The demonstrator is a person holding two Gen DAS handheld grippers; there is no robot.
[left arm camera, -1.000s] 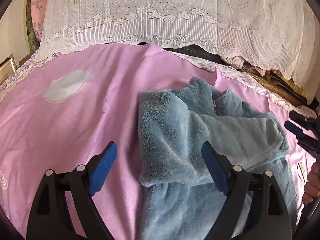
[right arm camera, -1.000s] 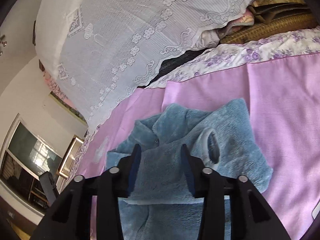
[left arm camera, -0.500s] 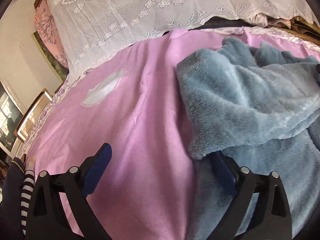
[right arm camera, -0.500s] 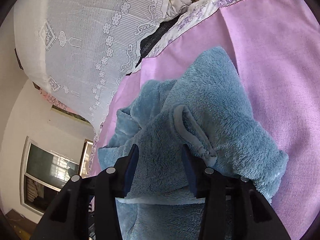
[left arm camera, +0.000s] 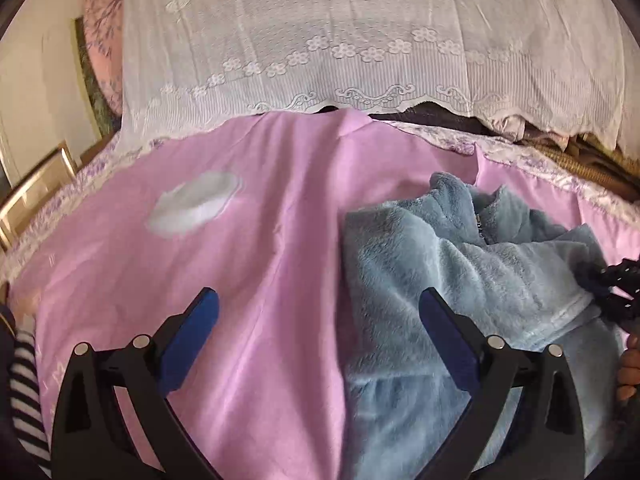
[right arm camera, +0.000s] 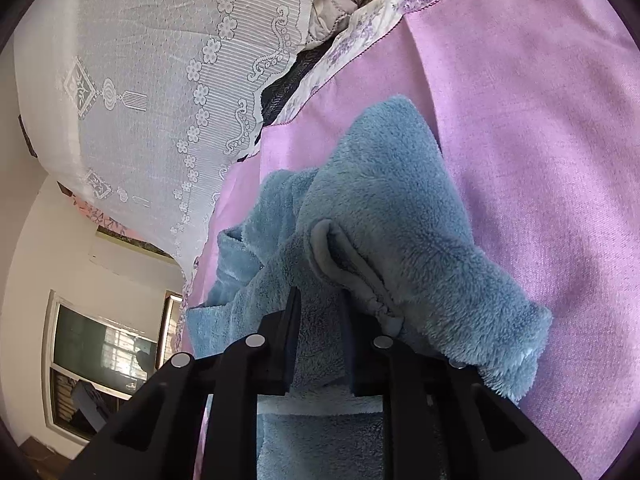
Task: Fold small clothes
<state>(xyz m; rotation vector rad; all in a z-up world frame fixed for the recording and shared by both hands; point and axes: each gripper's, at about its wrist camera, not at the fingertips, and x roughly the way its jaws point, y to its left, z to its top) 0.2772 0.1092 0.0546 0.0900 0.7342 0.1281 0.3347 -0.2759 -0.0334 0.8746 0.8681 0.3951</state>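
Note:
A blue fleece garment lies partly folded on the pink bedsheet, its zip collar at the far end. My left gripper hovers open and wide over the garment's left edge; its right finger is above the fleece and its left finger above bare sheet. Nothing is held in it. My right gripper has its jaws closing on a fold of the fleece beside a cuff, with the pile pinched between the pads. From the left wrist view, the right gripper shows at the garment's right edge.
A white lace cover drapes over piled bedding at the back. A white patch marks the sheet at left. A striped sleeve is at the lower left, a hand at the right edge. A window is at the left.
The right gripper sank onto the garment and its jaws narrowed on the fleece fold. The left gripper's jaws spread wider and its view swung left, then back toward the garment's left edge.

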